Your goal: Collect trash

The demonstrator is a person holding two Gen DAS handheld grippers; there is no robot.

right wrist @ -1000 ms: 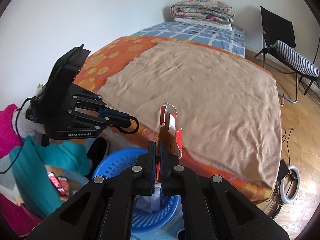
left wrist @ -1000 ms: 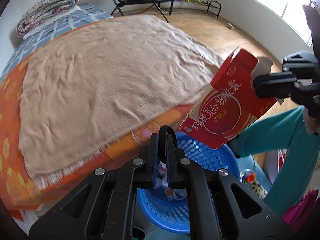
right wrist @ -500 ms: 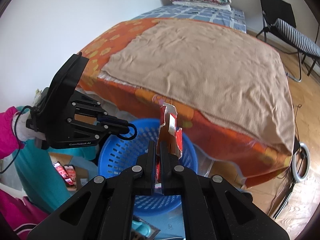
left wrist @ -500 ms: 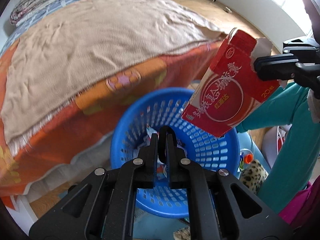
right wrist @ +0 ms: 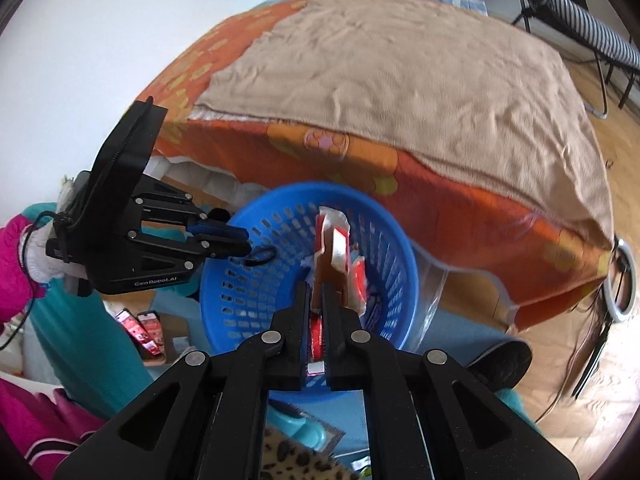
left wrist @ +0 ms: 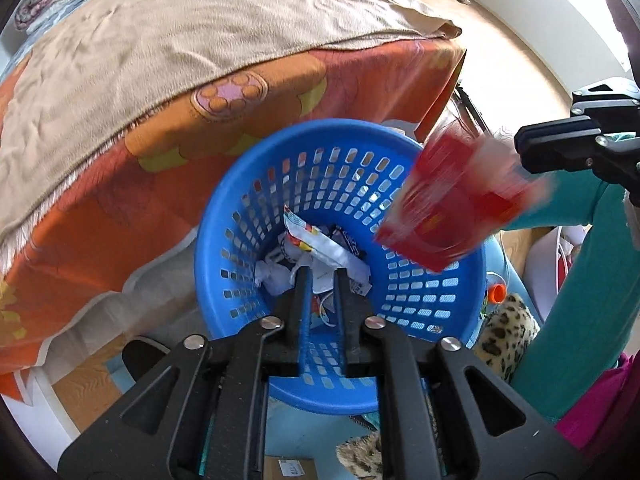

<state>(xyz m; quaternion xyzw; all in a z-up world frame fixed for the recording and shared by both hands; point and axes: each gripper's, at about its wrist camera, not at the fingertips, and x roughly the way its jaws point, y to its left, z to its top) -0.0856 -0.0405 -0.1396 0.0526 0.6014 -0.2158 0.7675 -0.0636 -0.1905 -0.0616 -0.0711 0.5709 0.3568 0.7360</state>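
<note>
Red carton (right wrist: 334,264) gripped in right tool (right wrist: 317,292) above blue basket (right wrist: 240,292), left tool (left wrist: 320,280) parted, empty.

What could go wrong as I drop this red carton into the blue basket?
The red carton hangs over the blue basket near its rim on the right gripper side, so released now it might clip the edge and fall outside. It is motion-blurred, so timing is uncertain. The left gripper hovers over the opening and could deflect it.

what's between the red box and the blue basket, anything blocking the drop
Nothing visible blocks it. The red box, blurred, hangs at the right gripper over the open blue basket, which holds only low wrappers. The left gripper hovers beside it.
</note>
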